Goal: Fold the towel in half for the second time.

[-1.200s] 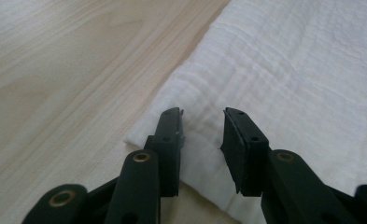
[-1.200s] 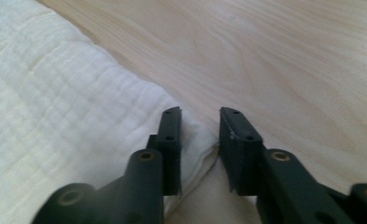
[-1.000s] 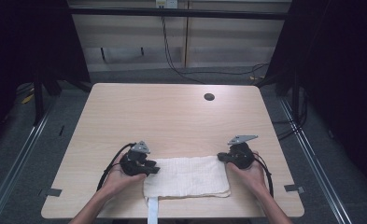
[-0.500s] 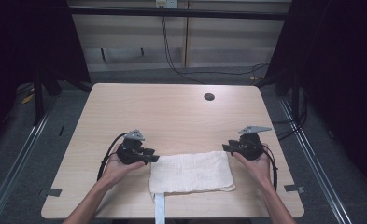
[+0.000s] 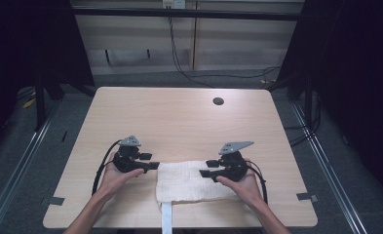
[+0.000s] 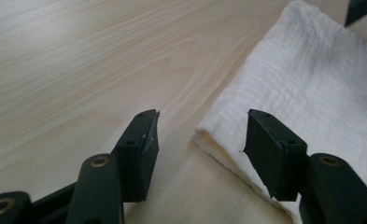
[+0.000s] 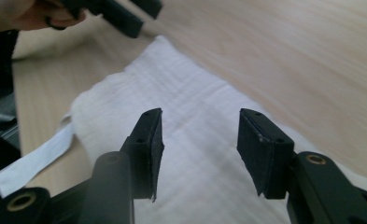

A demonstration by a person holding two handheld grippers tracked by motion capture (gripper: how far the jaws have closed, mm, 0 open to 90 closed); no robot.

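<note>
On the bench [image 5: 179, 122], in the high view: lying flat near the front edge, a folded white cloth [image 5: 191, 181], with a white strip [image 5: 166, 223] running off the front beneath it. Flanking it, the left gripper [image 5: 152, 165] at the cloth's left edge and the right gripper [image 5: 204, 168] over its right part, both hands resting low, jaws having just been opening, nothing clamped.

In the left gripper view: standing well apart, the two black jaws, gripping nothing; lying between and beyond them, the folded corner of the cloth [image 6: 312, 88], one jaw over bare wood, the other over fabric, no pad pressing it.

In the right gripper view: again spread wide and empty, the jaws, hovering above the cloth [image 7: 195, 135]; showing farther off, the left gripper [image 7: 125, 14] at the far edge, and the strip [image 7: 31, 163] at the side.

Judging from this: one fold apparently finished and just let go, edges lying fairly neat; possibly remaining, another fold or smoothing.
</note>
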